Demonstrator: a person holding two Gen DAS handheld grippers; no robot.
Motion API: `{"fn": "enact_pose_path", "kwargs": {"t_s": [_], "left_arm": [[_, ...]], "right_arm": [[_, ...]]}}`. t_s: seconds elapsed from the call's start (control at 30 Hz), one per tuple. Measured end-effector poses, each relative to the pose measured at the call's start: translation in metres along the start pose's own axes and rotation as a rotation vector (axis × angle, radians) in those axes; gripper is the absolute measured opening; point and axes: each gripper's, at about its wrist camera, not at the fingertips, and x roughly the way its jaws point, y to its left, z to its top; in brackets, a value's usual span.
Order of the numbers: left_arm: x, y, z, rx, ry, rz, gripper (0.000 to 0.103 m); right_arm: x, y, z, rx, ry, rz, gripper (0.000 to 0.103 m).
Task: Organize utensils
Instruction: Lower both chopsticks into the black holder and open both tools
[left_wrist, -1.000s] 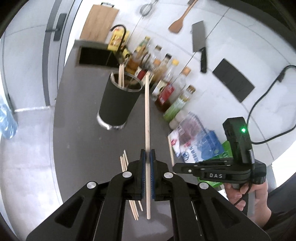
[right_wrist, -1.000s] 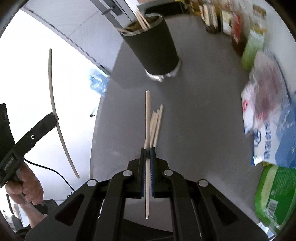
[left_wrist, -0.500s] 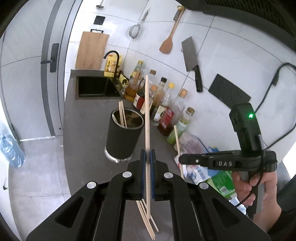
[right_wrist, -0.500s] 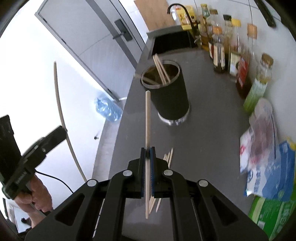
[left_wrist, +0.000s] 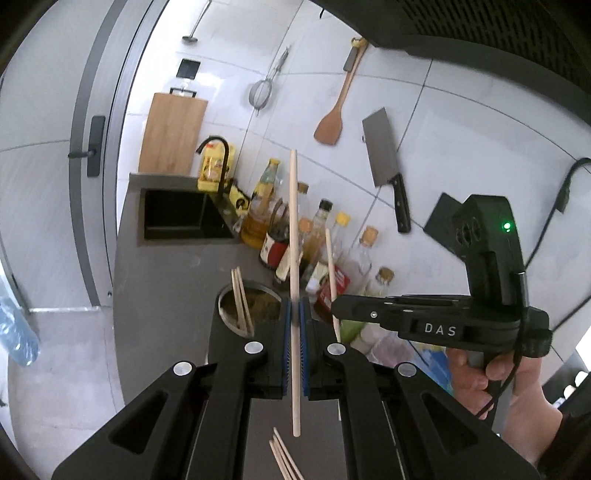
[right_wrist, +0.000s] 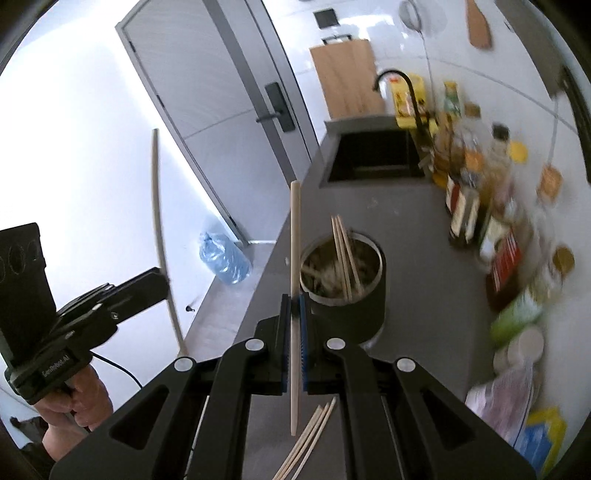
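Over the counter (right_wrist: 424, 258), each tool, left (left_wrist: 294, 347) and right (right_wrist: 294, 343), pinches one chopstick (left_wrist: 293, 236); tip both ends down into the black holder (right_wrist: 343, 280) slowly.

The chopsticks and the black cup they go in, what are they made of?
The chopsticks look like pale, unvarnished wood or bamboo: matte tan, no shine. The black cup seems to be metal inside, since its rim and inner wall gleam silver; the matte black outside could be paint or a sleeve, hard to tell. The stick in the right tongs looks like the same pale wood.
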Motion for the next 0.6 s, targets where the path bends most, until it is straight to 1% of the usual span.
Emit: {"fn": "enact_pose_path", "kwargs": {"t_s": [0.07,0.13,0.17,0.27,0.33,0.37,0.43,0.5,0.57,0.6], "left_arm": [[0.010,0.003,0.007,0.001,0.003,-0.004,0.003],[0.018,0.003,0.013,0.015,-0.005,0.022,0.003],[0.023,0.005,0.018,0.013,-0.011,0.011,0.003],[0.032,0.008,0.025,0.017,-0.030,0.007,0.003],[0.040,0.011,0.031,0.014,-0.053,0.010,0.003],[0.043,0.012,0.032,0.012,-0.062,0.013,0.003],[0.052,0.015,0.036,0.011,-0.095,0.025,0.003],[0.059,0.018,0.038,0.013,-0.124,0.025,0.003],[0.066,0.019,0.038,0.027,-0.148,0.030,0.003],[0.070,0.019,0.037,0.038,-0.167,0.030,0.003]], "right_arm": [[0.000,-0.007,0.017,0.010,-0.030,-0.005,0.005],[0.003,-0.013,0.029,0.017,-0.042,0.005,0.005],[0.004,-0.015,0.033,0.019,-0.047,0.003,0.005],[0.008,-0.024,0.052,0.027,-0.082,0.034,0.005],[0.007,-0.028,0.061,0.024,-0.127,0.081,0.005],[0.007,-0.029,0.064,0.015,-0.161,0.086,0.005],[0.010,-0.030,0.068,-0.003,-0.209,0.063,0.005],[0.017,-0.036,0.069,-0.003,-0.238,0.074,0.005],[0.025,-0.044,0.070,0.005,-0.259,0.067,0.005],[0.031,-0.051,0.070,0.016,-0.262,0.081,0.005]]}}
